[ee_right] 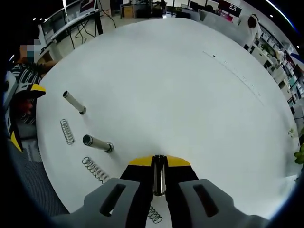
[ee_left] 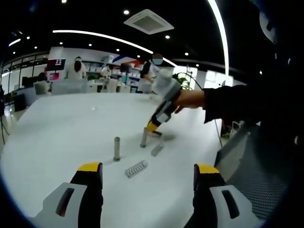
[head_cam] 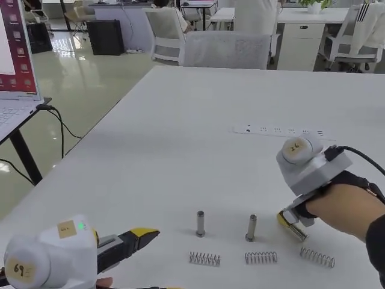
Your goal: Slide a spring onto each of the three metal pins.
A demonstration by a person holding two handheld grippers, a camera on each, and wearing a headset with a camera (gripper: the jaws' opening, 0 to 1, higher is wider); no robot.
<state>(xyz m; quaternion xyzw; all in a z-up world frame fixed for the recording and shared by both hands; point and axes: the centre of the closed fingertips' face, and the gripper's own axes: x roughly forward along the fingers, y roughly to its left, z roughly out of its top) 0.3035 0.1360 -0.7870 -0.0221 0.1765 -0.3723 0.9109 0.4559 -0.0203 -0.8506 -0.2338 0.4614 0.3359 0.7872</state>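
Low on the right of the head view, the right gripper (head_cam: 290,221) touches the white table (head_cam: 180,132). Two metal pins (head_cam: 200,223) stand at lower centre, with three springs (head_cam: 204,259) in a row beneath. In the left gripper view, the left gripper (ee_left: 147,169) has its jaws spread wide at the bottom. At the bottom centre of the right gripper view, the jaws pinch a third pin (ee_right: 159,178).

The table (head_cam: 180,150) is smooth matt white; each pin (head_cam: 200,223), satin grey metal; each spring (head_cam: 204,259), bright wire; the strip (head_cam: 283,130), white plastic.

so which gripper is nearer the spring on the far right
Right. The right gripper sits just behind that spring; the left gripper hangs far off to its left.
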